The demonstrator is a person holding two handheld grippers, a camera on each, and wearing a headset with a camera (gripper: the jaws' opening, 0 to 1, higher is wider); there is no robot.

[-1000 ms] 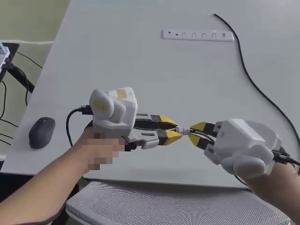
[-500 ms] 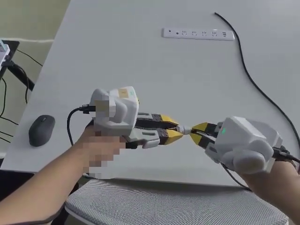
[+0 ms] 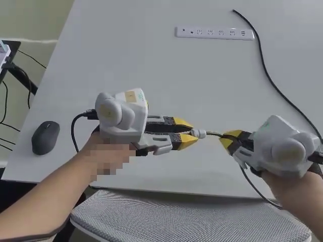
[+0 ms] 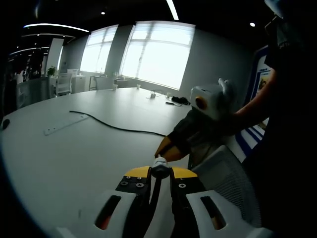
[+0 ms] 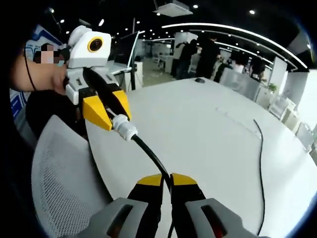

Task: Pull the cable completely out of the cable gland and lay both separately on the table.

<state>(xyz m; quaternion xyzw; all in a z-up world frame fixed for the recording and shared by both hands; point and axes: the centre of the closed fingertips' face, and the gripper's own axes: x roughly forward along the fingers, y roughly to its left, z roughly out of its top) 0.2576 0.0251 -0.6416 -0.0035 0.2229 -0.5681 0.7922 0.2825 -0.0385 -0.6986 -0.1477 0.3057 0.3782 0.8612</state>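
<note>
**Q:** What's the picture, left to right?

**A:** Over the near edge of the tabletop (image 3: pixel 151 65), your left gripper (image 3: pixel 189 135) is pressed together on the white cable gland (image 3: pixel 198 134). A short run of black cable (image 3: pixel 214 135) crosses the gap to your right gripper (image 3: pixel 230 140), which pinches it at the yellow tips. Gland and cable hang in the air, with neither on the tabletop.

**Q:** What could go wrong from here?

**A:** The cable isn't out of the gland yet. If it binds, a hard tug could twist the gland out of your left grip. The smooth jacket could also slip through your right jaws, so you would pull without gaining anything. If it releases suddenly, either piece could drop onto the mesh chair (image 3: pixel 176 217) below.
</note>
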